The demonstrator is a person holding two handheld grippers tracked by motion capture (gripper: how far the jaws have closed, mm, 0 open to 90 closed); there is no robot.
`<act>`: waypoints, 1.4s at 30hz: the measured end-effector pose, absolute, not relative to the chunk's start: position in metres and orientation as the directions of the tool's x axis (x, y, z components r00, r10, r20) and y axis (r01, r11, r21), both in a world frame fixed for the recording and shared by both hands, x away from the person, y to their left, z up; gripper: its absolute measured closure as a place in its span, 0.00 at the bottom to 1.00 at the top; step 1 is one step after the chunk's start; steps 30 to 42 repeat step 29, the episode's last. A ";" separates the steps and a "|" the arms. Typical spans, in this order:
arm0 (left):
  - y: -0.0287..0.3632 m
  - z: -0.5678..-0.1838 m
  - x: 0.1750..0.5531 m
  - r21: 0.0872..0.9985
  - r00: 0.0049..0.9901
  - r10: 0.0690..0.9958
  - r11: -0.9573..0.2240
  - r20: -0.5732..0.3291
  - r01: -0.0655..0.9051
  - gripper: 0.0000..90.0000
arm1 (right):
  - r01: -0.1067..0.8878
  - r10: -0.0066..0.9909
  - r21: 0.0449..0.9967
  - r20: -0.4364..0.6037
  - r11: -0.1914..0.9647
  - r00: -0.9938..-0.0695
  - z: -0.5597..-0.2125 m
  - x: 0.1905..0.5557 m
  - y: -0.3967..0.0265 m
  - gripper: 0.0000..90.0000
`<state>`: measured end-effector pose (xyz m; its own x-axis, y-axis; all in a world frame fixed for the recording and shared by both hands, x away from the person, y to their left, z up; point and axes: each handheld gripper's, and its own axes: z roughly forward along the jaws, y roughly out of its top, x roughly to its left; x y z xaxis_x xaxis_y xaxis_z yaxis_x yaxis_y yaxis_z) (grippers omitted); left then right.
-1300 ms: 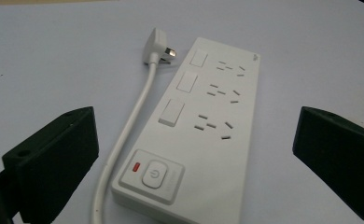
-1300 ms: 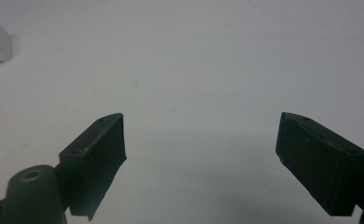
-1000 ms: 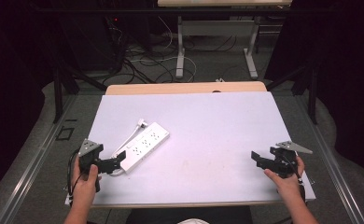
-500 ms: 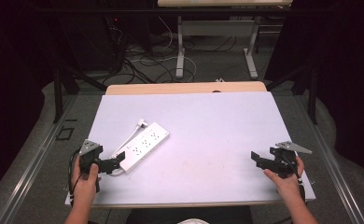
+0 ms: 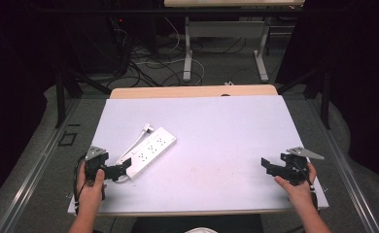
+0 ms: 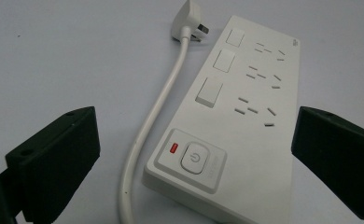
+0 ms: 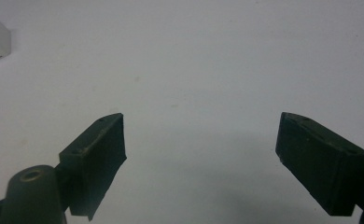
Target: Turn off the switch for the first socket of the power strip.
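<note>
A white plastic power strip (image 5: 149, 152) with three rows of sockets is seen lying flat on the pale lilac table top (image 5: 226, 131), angled, with its switch end turned toward the near left corner. At that end a round power button (image 6: 192, 157) is set in a raised panel, and a small red light (image 6: 173, 148) is lit just beside it. A white cable (image 6: 157, 112) is run along the strip's side, and its white plug (image 6: 188, 11) is laid on the table just beside the strip's far end.

The left gripper (image 5: 122, 167) is held at the strip's switch end, its black jaws spread wide; in the left gripper view one jaw is placed on each side of that end, and no contact with the strip can be made out. A grey three-cornered plate is carried on top of it.

The right gripper (image 5: 267, 166) is held well apart from the strip, toward the near right corner of the table, jaws likewise parted wide over bare table top. In the right gripper view a corner of the strip is caught at the upper left edge.
</note>
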<state>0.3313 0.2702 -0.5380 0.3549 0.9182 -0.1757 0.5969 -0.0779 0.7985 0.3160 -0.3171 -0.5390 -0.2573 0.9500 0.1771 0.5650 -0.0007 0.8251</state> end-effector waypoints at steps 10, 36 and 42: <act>0.268 -0.539 0.332 0.796 0.356 0.918 -0.082 -0.174 0.600 0.01 | 0.567 0.947 0.823 0.171 0.014 -0.271 -0.541 0.317 -0.317 0.17; 0.266 -0.541 0.334 0.787 0.365 0.916 -0.101 -0.165 0.609 0.02 | 0.575 0.946 0.818 0.185 0.002 -0.266 -0.542 0.318 -0.316 0.17; 0.266 -0.541 0.334 0.787 0.365 0.916 -0.101 -0.165 0.609 0.02 | 0.575 0.946 0.818 0.185 0.002 -0.266 -0.542 0.318 -0.316 0.17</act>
